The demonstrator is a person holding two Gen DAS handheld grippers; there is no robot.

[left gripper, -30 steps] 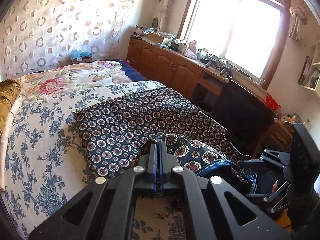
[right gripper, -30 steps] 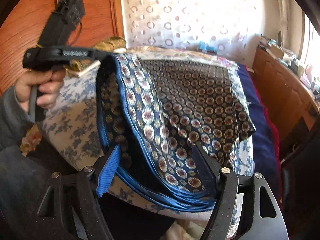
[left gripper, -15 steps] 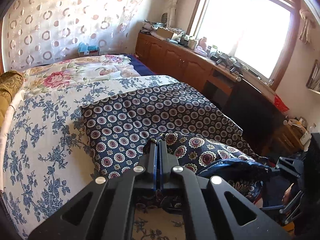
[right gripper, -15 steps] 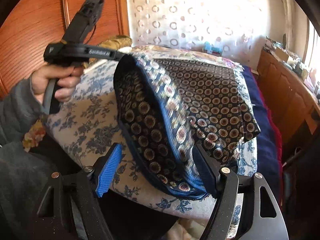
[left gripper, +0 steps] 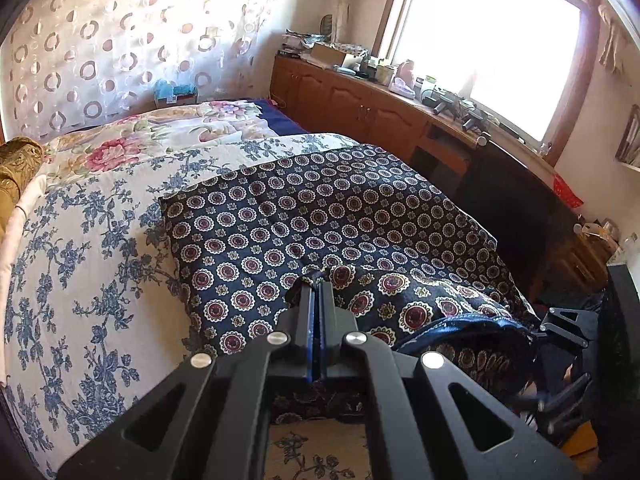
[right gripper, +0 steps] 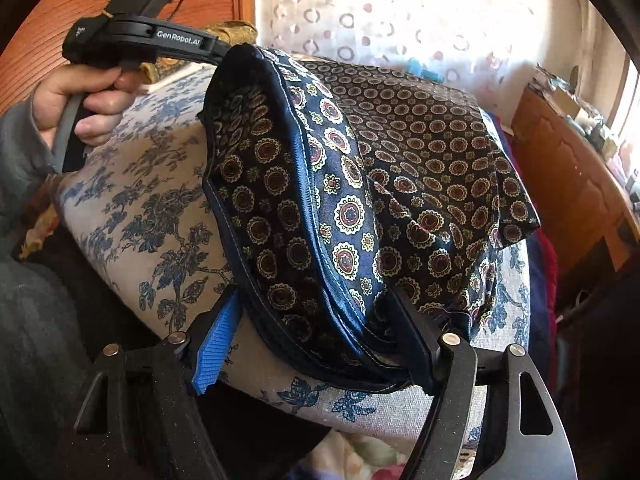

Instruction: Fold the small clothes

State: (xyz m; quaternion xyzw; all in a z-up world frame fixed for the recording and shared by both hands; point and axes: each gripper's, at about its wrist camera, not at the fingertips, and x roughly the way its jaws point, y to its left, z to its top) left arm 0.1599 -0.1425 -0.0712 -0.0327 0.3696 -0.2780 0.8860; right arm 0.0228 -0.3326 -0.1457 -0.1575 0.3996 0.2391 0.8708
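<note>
The dark navy garment printed with round red-and-cream medallions and edged with a blue stitched hem (left gripper: 320, 216) lies spread across the white bedspread with blue floral sprigs (left gripper: 80, 264), its far part flat and its near edge lifted into an open loop that shows the duller inner face (right gripper: 272, 216). The left gripper (left gripper: 318, 280) is clenched on a pinch of that near edge; its blue-lined fingers meet with the cloth bunched at their tips, though the tips themselves are half buried in fabric. From the right wrist view this same gripper (right gripper: 224, 50) holds the top of the loop, gripped by a hand (right gripper: 84, 100) whose grey sleeve runs out of the frame. The right gripper (right gripper: 316, 320) straddles the lower hem, jaws closing with the hem between them; whether the blue pad (right gripper: 214, 348) touches the cloth cannot be told, and the opposite finger is partly hidden behind it. A wooden cabinet (left gripper: 360, 108) beneath the window is cluttered with items too small to identify.
</note>
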